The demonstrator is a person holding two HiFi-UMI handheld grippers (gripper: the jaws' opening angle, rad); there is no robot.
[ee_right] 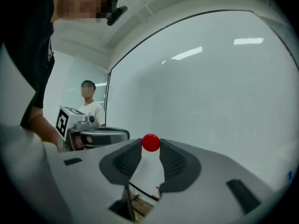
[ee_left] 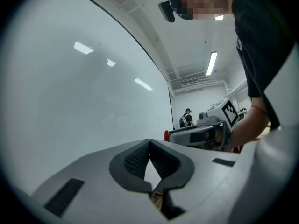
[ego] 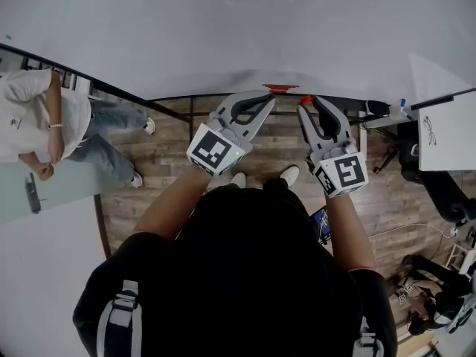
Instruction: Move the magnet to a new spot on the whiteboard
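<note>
Red magnet (ee_right: 151, 143): sat on the whiteboard (ee_right: 210, 87), low on its face, right at the tips of the right hand-held gripper (ee_right: 151, 148).
Magnet against jaws: it filled the gap between the two tips, and each tip appeared to meet its rim; none of it reached down to the ribbed pads (ee_right: 174, 161).
Right hand-held gripper: narrow, jaws drawn in to the width of the magnet and closed on it at the very ends.
Side look: in the left gripper view the magnet (ee_left: 166, 135) showed as a small red block between the right tool's nose and the board.
Left hand-held gripper (ee_left: 149, 144): jaws brought together at the tips with nothing between them, only a small diamond-shaped opening behind the tips.
Left tool's place: held just beside the right one, both pointed at the board's lower edge, tips near each other but apart in the head view (ego: 269, 100).
Marker cubes: one on each tool, left (ego: 216, 149) and right (ego: 343, 173), close to the person's wrists.
Floor (ego: 171, 162): wood planks under the board.
Bystander (ee_right: 88, 107): a person in a white shirt stood beyond the board's far end.
</note>
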